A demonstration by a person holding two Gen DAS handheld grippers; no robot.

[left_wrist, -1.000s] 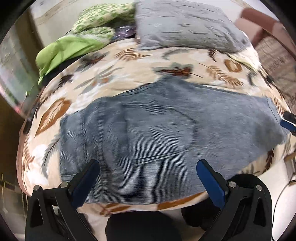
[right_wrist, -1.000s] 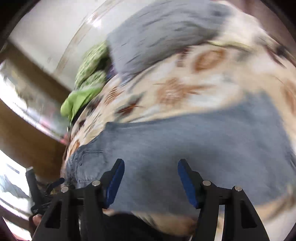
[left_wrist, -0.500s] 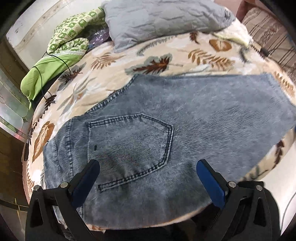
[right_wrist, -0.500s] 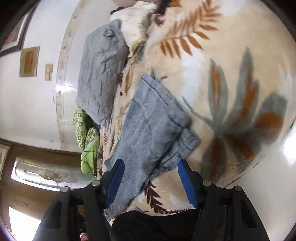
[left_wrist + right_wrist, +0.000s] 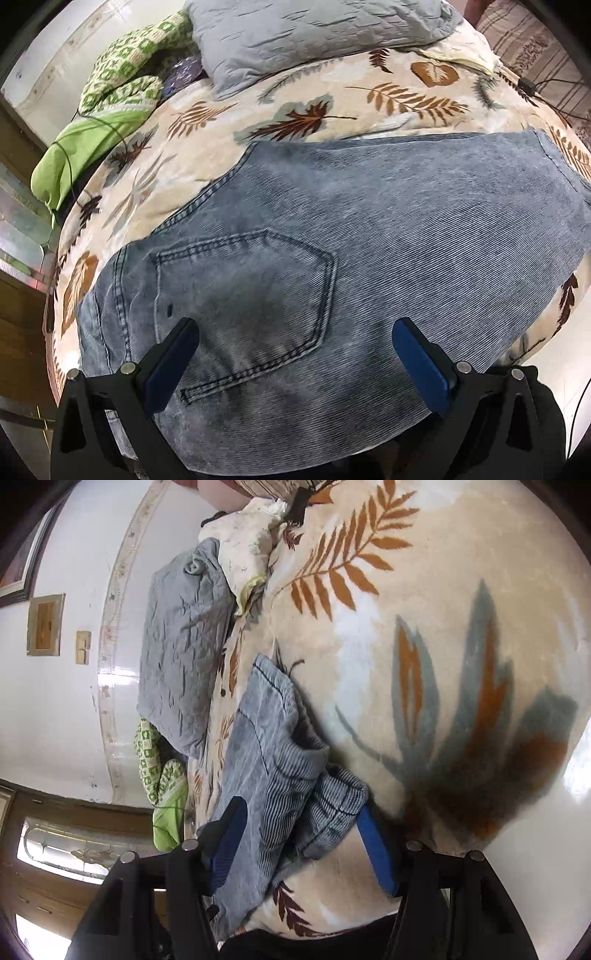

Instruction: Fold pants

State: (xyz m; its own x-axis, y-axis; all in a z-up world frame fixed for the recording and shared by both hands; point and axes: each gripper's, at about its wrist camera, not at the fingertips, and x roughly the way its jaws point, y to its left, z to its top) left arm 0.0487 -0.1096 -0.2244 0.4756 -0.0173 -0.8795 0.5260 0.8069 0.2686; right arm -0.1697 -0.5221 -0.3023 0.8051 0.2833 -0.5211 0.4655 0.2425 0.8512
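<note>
From my left wrist view, the pants (image 5: 369, 258) lie flat across the bed's leaf-print blanket (image 5: 295, 110), back pocket (image 5: 243, 302) up, just under my left hand-held gripper (image 5: 295, 365), whose blue pads stand wide apart and hold nothing. Beyond the pants sits a grey pillow (image 5: 314, 33), and left of that pillow a green patterned cloth (image 5: 122, 77) over a plain lime one (image 5: 77, 147).

My right wrist view shows what the other does not: the hem end of the pants (image 5: 280, 775), two layers stacked near the blanket's (image 5: 461, 627) edge. My right hand-held gripper (image 5: 299, 845) is spread, the hem lying between its pads; whether either pad touches the cloth I cannot quite tell. Past the grey pillow (image 5: 181, 646) there is a white wall (image 5: 55, 701) with small framed plaques (image 5: 43, 624), and below it a wooden door with patterned glass (image 5: 66, 849). I can read no writing anywhere.
</note>
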